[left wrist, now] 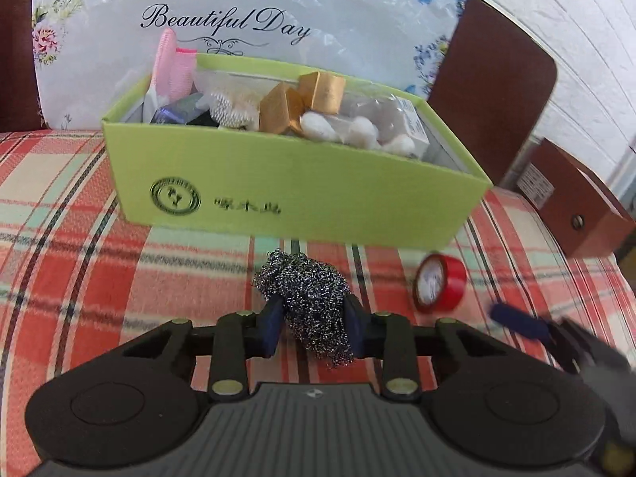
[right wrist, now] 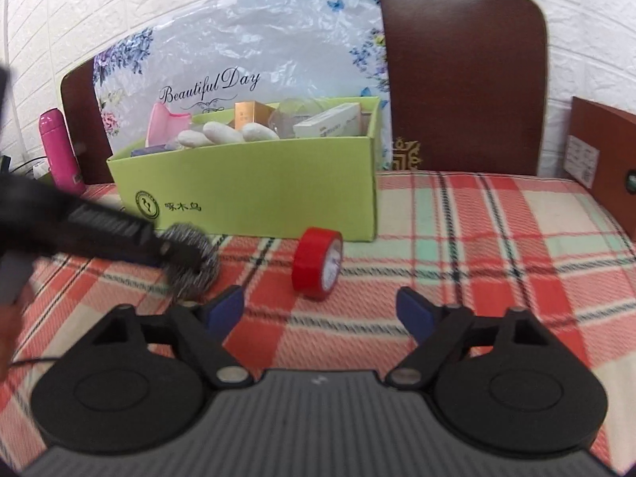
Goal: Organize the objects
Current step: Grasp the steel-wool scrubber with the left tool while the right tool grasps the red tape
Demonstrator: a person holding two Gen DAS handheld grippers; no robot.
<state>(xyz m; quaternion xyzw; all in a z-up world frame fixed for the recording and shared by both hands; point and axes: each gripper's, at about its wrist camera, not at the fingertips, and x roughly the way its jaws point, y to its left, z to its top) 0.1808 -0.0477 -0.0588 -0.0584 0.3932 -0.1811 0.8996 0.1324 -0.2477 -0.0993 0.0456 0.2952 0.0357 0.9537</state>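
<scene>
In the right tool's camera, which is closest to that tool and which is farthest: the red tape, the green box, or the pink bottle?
From the right tool:
1. Red tape, on the blanket just ahead, between the fingers.
2. Green box, behind the tape.
3. Pink bottle, far back on the left, beside the box.

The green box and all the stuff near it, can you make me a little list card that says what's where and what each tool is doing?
surface: red plaid blanket
green box: open, full of small items, standing on the blanket
steel wool scrubber: gripped in the left tool, in front of the box
red tape roll: on its edge on the blanket, not held
right tool: open, empty, pointed toward the tape
behind box: flowery "Beautiful Day" bag
</scene>
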